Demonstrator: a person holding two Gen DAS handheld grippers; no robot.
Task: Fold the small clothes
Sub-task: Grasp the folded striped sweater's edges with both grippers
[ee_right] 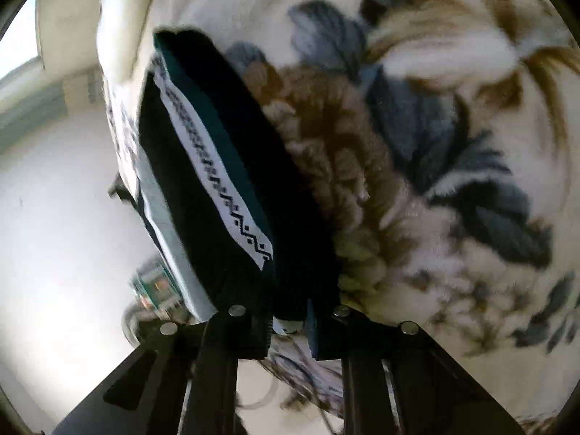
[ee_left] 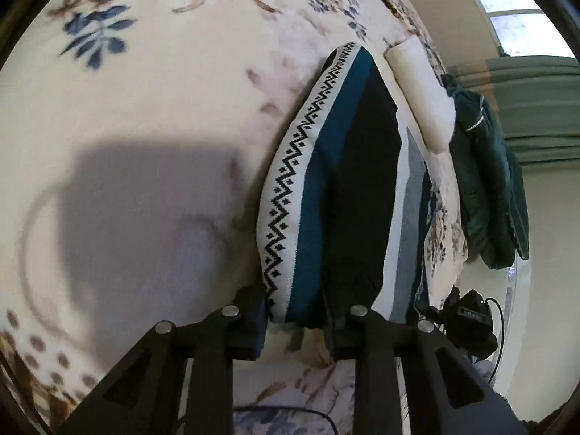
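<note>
A small knitted garment (ee_left: pixel 326 188) with a white zigzag band and teal, black, white and grey stripes stretches away from me over a floral blanket (ee_left: pixel 163 90). Its near end sits between the black fingers of my left gripper (ee_left: pixel 295 326), which is shut on the cloth. In the right wrist view the same garment (ee_right: pixel 224 181) looks blurred and runs up and to the left from my right gripper (ee_right: pixel 290 326). That gripper's jaws stand narrow, pinching the dark edge of the cloth. The floral blanket (ee_right: pixel 435 145) fills the right side of this view.
A folded white piece (ee_left: pixel 420 98) lies just beyond the garment near the blanket's edge. A dark green garment (ee_left: pixel 489 188) hangs off that edge. A black device with a cable (ee_left: pixel 467 319) sits lower right. A window (ee_left: pixel 514 11) is at the far right.
</note>
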